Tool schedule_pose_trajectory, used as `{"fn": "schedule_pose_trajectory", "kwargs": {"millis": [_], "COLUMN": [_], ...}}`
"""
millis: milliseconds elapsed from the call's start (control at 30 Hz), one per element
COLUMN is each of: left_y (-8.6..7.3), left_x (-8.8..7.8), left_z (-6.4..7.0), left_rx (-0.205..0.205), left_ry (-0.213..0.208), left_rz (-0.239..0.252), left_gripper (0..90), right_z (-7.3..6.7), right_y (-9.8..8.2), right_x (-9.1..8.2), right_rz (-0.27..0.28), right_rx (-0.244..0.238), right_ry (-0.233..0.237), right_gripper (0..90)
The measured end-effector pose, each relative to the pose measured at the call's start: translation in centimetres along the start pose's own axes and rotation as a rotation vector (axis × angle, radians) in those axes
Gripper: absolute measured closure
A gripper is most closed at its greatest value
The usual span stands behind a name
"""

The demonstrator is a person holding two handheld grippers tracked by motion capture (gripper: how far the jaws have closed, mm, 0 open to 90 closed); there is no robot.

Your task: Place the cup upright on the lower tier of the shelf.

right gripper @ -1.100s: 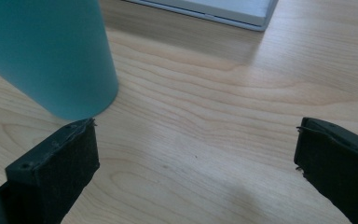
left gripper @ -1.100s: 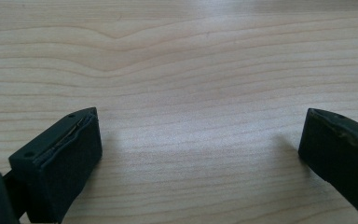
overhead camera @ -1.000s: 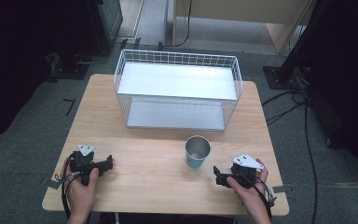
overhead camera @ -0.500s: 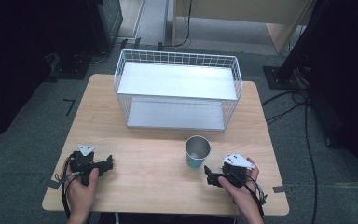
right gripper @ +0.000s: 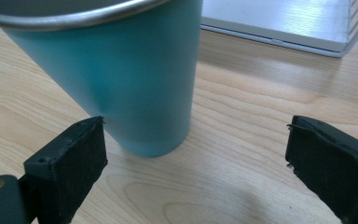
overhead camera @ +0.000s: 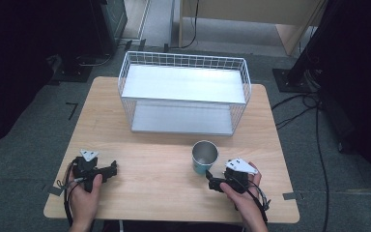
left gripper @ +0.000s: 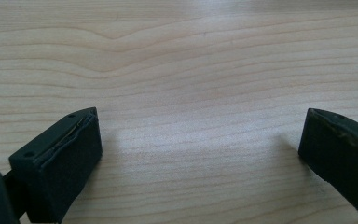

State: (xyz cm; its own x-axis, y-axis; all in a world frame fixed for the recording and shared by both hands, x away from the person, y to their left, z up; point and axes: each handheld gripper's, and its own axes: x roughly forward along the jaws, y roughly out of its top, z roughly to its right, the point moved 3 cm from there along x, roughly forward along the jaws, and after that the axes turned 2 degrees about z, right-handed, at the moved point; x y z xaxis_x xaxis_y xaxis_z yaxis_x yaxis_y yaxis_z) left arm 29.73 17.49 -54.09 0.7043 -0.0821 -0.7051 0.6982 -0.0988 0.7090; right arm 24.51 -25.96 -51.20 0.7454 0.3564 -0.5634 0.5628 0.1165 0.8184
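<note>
At about eight o'clock on the wooden table (overhead camera: 164, 183), the left hand (overhead camera: 84, 193) holds the left gripper (overhead camera: 110, 170) low over the board, its jaws pointing toward three o'clock. In the left gripper view its jaws stand wide apart, with bare wood grain between them and nothing held. A dark cable (overhead camera: 66, 203) loops off the gripper toward the near edge of the table.

At twelve o'clock, across the far half of the table, stands a white wire basket (overhead camera: 183, 92) with two flat white shelves, one at the top and one at the bottom. It is well apart from both grippers.

At about five o'clock, just in front of the basket's right part, a cup (overhead camera: 205, 156) stands upright on the table. It has a teal outer wall and a metal rim and inside. It looks empty in the high view.

Just beside the cup, at its four o'clock, the right hand (overhead camera: 244, 200) holds the right gripper (overhead camera: 210, 180), jaws pointing toward nine o'clock and up toward the cup. In the right gripper view the jaws are spread wide and hold nothing; the cup (right gripper: 116, 79) rises just beyond the left jaw, close but not between the two, and whether that jaw touches it I cannot tell. The basket's lower shelf (right gripper: 279, 23) shows behind it.
</note>
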Motion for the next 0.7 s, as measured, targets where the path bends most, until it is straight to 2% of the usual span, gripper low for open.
{"fn": "schedule_pose_trajectory", "kwargs": {"millis": [700], "left_y": [0.0], "left_x": [0.0], "left_z": [0.0], "left_rx": [0.004], "left_ry": [-0.004], "left_rz": [0.000], "left_gripper": [0.0], "right_z": [-1.8], "right_y": [0.8], "right_x": [0.9], "right_rz": [0.029], "right_rx": [0.008], "right_ry": [0.050], "right_gripper": [9.0]}}
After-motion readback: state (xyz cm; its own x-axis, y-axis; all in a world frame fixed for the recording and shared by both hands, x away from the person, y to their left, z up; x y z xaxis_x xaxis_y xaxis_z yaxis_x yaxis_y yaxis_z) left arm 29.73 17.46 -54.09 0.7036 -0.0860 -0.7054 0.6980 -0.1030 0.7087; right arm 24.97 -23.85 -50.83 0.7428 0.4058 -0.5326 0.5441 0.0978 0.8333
